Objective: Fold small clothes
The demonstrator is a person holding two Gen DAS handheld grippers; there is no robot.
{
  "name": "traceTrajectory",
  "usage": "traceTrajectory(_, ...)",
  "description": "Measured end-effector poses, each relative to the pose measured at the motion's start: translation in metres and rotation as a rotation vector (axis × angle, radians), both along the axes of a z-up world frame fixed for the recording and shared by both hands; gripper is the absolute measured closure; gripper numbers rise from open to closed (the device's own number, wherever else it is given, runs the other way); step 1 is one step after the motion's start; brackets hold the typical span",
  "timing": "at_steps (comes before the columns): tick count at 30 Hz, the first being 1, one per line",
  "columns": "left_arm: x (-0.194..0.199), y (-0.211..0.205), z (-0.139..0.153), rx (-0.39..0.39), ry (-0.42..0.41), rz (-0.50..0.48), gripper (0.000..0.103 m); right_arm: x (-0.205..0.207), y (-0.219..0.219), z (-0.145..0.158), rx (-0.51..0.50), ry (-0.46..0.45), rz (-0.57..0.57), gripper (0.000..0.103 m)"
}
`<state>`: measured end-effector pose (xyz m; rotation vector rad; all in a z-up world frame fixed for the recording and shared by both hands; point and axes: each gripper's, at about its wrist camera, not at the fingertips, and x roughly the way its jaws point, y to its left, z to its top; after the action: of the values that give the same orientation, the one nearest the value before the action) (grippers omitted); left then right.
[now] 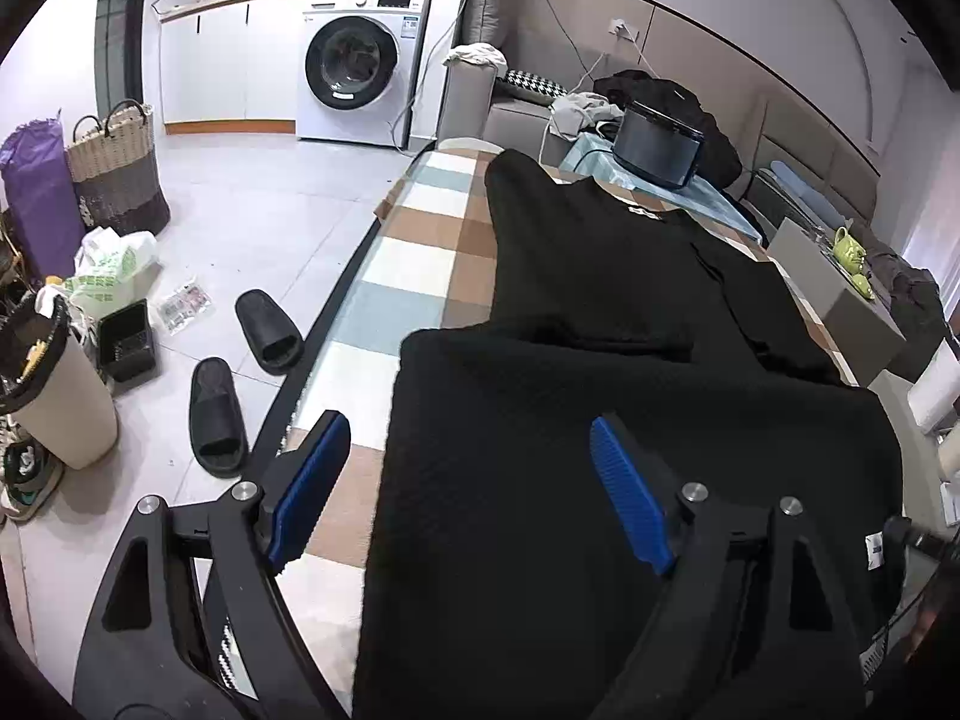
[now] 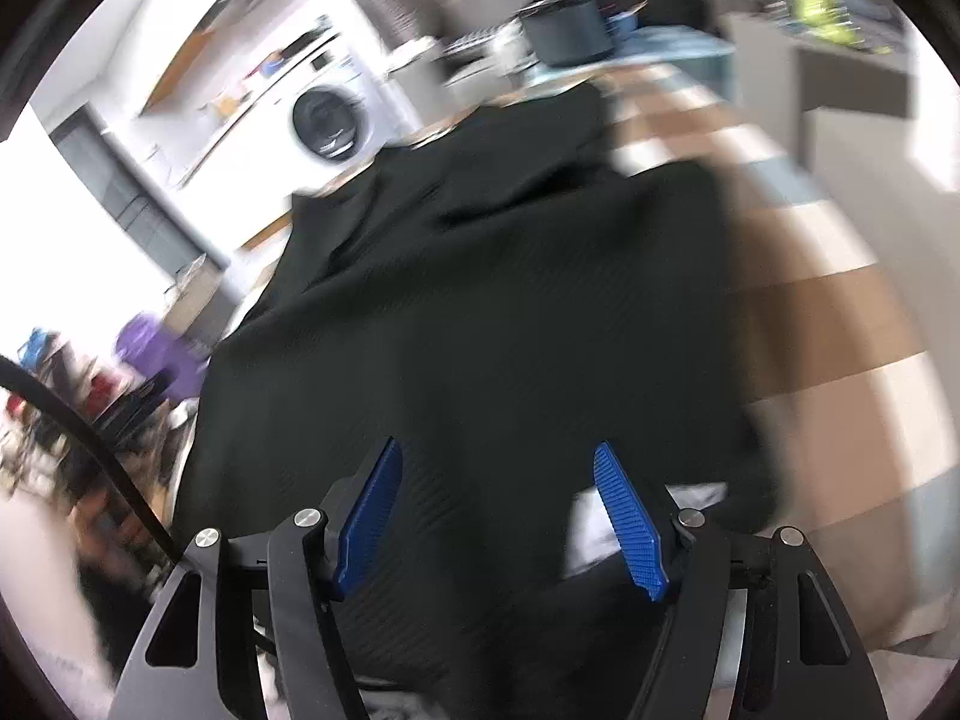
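A black textured garment [image 1: 600, 360] lies along the checked table [image 1: 414, 264], its near part folded over the far part. My left gripper [image 1: 468, 438] is open above the garment's near left edge, one blue pad off the cloth and one over it. In the blurred right wrist view the same garment [image 2: 480, 300] fills the middle. My right gripper [image 2: 498, 462] is open just above its near end, holding nothing.
A dark box [image 1: 657, 144] sits on a blue cloth at the table's far end. On the floor to the left are two black slippers [image 1: 240, 372], a bin [image 1: 54, 384], a basket [image 1: 117, 174] and bags. A washing machine [image 1: 360, 60] stands beyond.
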<state>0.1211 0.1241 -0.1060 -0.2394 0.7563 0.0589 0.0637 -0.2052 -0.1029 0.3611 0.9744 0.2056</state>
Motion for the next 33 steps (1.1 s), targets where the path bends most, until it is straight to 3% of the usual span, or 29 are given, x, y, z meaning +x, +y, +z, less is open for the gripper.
traceTrajectory(3,0.005,-0.001,-0.002,-0.020,0.003,-0.010,0.022,-0.008,0.012,-0.014,-0.016,0.083,-0.013,0.034)
traceTrajectory(9,0.010,0.000,-0.001,0.009,0.007,-0.025,0.022,-0.070,-0.029,-0.002,-0.333,0.193,-0.276,0.038)
traceTrajectory(11,0.009,0.004,-0.002,0.014,0.009,-0.019,0.022,-0.080,-0.048,0.014,-0.371,0.165,-0.336,0.038)
traceTrajectory(13,0.007,0.009,-0.006,0.006,0.017,-0.003,0.022,-0.080,-0.065,0.027,-0.296,0.071,-0.353,0.037)
traceTrajectory(17,0.003,0.017,-0.017,-0.024,0.046,0.028,0.022,-0.049,-0.079,0.020,-0.150,-0.026,-0.270,0.037)
traceTrajectory(22,0.002,0.024,-0.034,-0.020,0.115,0.063,0.022,0.012,-0.085,-0.006,-0.061,-0.044,-0.167,0.037)
traceTrajectory(28,0.014,0.024,-0.050,-0.048,0.163,0.066,0.023,0.052,-0.087,-0.024,0.013,-0.028,-0.106,0.037)
traceTrajectory(29,0.018,0.024,-0.052,-0.054,0.169,0.062,0.024,0.058,-0.089,-0.027,0.029,-0.023,-0.098,0.037)
traceTrajectory(33,0.038,0.019,-0.061,-0.078,0.187,0.043,0.053,0.071,-0.090,-0.028,0.058,-0.024,-0.071,0.043)
